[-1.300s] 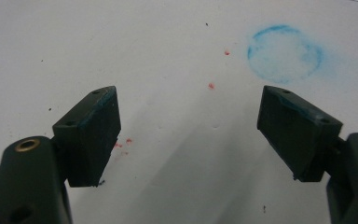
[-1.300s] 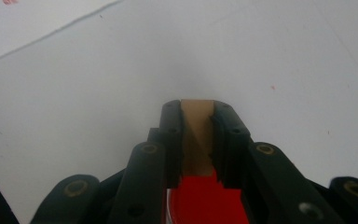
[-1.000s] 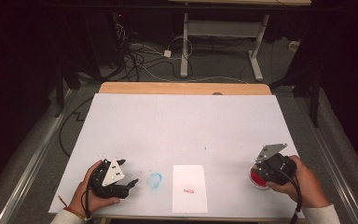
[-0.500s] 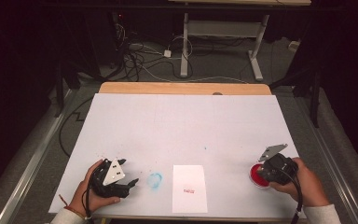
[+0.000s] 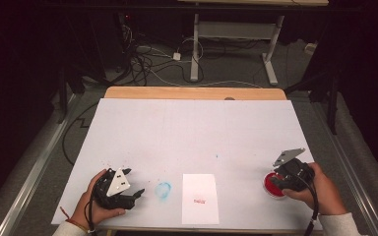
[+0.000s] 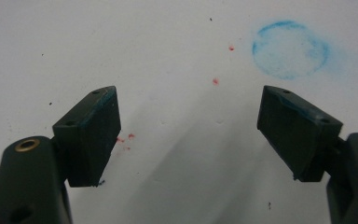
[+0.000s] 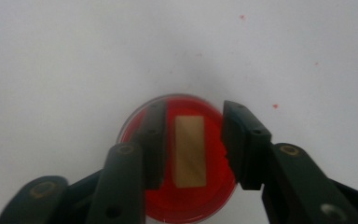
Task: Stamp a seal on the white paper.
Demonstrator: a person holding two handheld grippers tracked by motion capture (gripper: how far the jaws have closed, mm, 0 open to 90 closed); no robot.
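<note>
The right gripper (image 7: 191, 140) hangs over a round red ink pad in a clear-rimmed dish (image 7: 182, 200), its two black jaws partly apart on either side of a small tan rectangular block (image 7: 189, 151) that stands on the red surface. Whether the jaws actually touch the block is hard to tell — a narrow strip of red shows on each side of it. The lower rim of the dish is cut off by the picture's edge, and the jaws cover much of its left and right sides. In the high view the right gripper (image 5: 286, 178) and the person's right hand (image 5: 320, 189) hide most of the dish (image 5: 270, 187), which sits near the table's right front corner.

The left gripper (image 6: 191, 135) is wide open and empty, its jaws held low over the white table cover (image 6: 121, 42); blue smears mark the inner faces. Just beyond its right jaw lies a faint blue stamped ring (image 6: 290, 49), with small red specks scattered nearby. In the high view the left hand (image 5: 91, 204) grips its gripper (image 5: 135, 194) at the front left, pointing toward the ring (image 5: 163, 190). A white rectangular paper card (image 5: 200, 198) with a small red mark — too small to read — lies between the two grippers.
</note>
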